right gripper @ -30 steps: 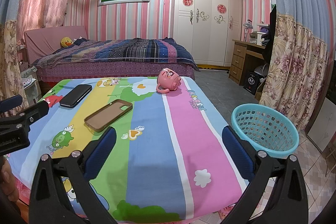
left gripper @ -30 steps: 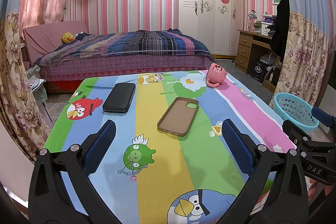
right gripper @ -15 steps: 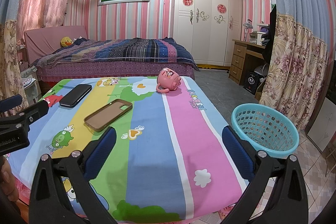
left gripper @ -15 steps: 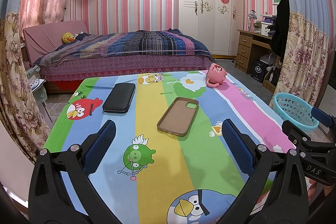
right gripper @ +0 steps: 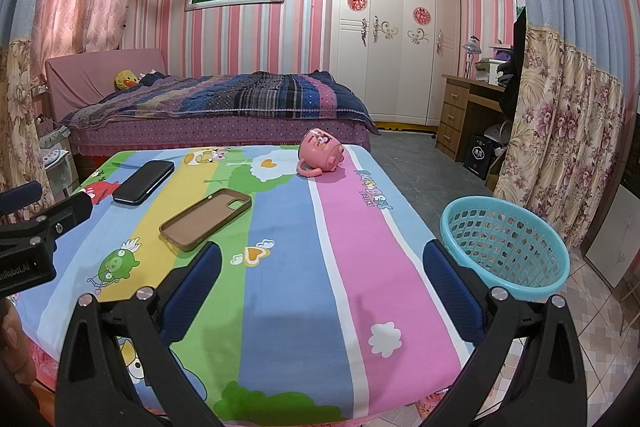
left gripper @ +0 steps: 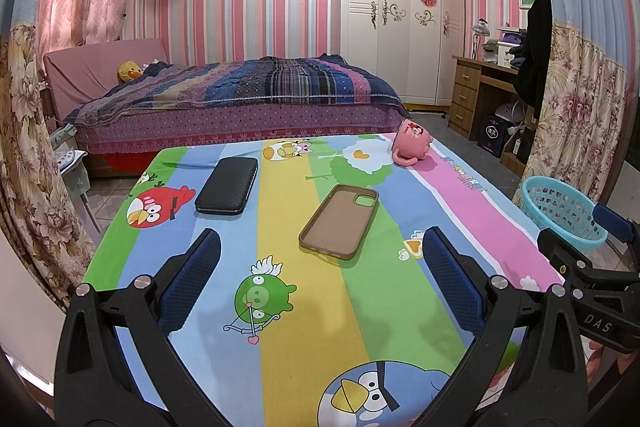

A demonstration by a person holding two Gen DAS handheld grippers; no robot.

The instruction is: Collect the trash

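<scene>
No change over the last second: left gripper point(left gripper: 320, 259) and right gripper point(right gripper: 322, 267) both hover wide apart and empty above the cartoon tablecloth point(right gripper: 344, 227). Brown phone case point(left gripper: 339, 221), black wallet case point(left gripper: 227, 185) and tipped pink mug point(left gripper: 412, 143) lie on the cloth; the blue basket point(right gripper: 505, 241) beside the table looks empty, so collection isn't advancing. Readable: "DAS" on the right gripper's body, "nRobot.AI" on the left's.

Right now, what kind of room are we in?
Most likely a bedroom in a home: there's a made bed with a striped blanket, a big white wardrobe, and a wooden desk by the curtains.
</scene>
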